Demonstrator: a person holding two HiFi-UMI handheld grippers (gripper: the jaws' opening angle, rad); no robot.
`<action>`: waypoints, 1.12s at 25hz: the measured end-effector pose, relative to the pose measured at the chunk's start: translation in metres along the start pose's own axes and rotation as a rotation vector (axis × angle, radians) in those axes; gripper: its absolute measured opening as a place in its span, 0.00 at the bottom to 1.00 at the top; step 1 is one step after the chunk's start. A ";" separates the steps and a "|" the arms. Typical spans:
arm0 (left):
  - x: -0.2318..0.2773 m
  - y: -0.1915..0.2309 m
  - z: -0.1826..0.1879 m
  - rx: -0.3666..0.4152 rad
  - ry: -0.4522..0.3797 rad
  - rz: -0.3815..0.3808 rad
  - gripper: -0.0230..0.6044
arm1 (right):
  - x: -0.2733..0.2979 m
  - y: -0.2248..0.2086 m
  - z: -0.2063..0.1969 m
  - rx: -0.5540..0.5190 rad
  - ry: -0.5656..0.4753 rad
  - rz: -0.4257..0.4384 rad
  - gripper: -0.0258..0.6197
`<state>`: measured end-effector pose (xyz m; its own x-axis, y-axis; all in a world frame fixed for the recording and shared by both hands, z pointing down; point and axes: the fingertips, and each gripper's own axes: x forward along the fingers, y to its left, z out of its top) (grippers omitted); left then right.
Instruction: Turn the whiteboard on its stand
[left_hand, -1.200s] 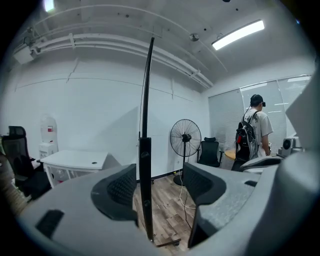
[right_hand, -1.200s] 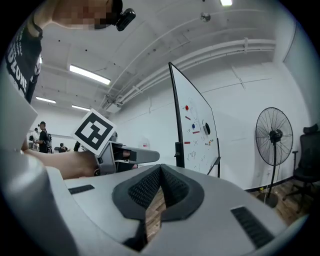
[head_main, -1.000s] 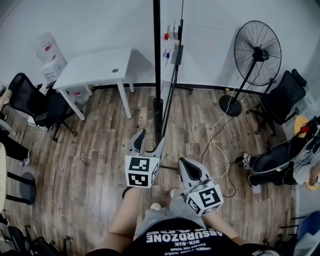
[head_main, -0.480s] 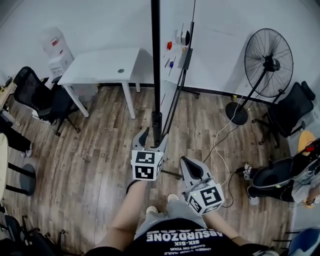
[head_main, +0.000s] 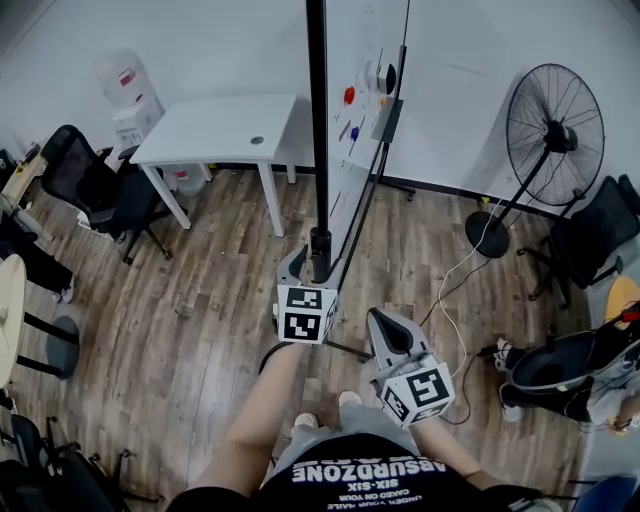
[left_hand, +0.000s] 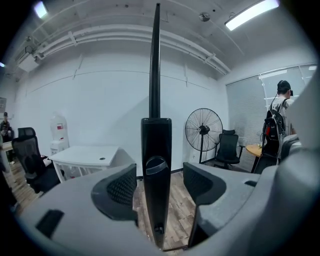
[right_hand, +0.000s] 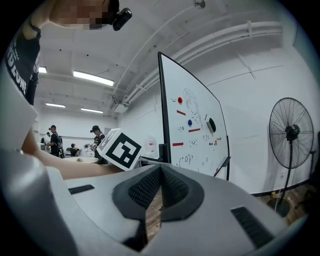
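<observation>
The whiteboard (head_main: 362, 110) stands on its wheeled stand, seen almost edge-on from above, with magnets and scribbles on its face (right_hand: 195, 125). Its black side post (head_main: 318, 140) rises just ahead of me. My left gripper (head_main: 308, 262) is open, and the post (left_hand: 156, 165) with its round knob stands between the pads (left_hand: 121, 189). A narrow gap shows on each side. My right gripper (head_main: 380, 322) hangs lower and to the right, shut with nothing in it, its pads (right_hand: 150, 187) pressed together.
A white table (head_main: 220, 130) and a water dispenser (head_main: 128, 90) stand at the back left, with office chairs (head_main: 95, 185) nearby. A pedestal fan (head_main: 555, 120), a floor cable (head_main: 455, 280), another chair (head_main: 595, 235) and bags (head_main: 560, 365) fill the right side.
I have stepped closer to the stand. My left gripper has moved forward until the post sits between its jaws. The right gripper has kept its place beside it, still shut.
</observation>
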<state>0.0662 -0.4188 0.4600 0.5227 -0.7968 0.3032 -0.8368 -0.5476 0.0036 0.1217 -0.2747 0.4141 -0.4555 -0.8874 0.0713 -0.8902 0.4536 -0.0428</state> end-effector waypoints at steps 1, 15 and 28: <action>0.003 0.000 -0.002 -0.001 0.005 -0.002 0.48 | 0.000 -0.003 0.000 0.000 0.000 -0.003 0.04; 0.026 0.004 -0.015 -0.028 0.015 0.035 0.46 | 0.000 -0.008 -0.001 0.012 -0.005 -0.007 0.04; 0.036 0.011 -0.019 -0.016 0.027 0.049 0.33 | 0.000 -0.023 -0.002 0.018 -0.015 -0.024 0.04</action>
<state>0.0724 -0.4484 0.4894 0.4761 -0.8153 0.3294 -0.8641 -0.5034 0.0030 0.1423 -0.2846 0.4169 -0.4334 -0.8994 0.0575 -0.9007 0.4303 -0.0595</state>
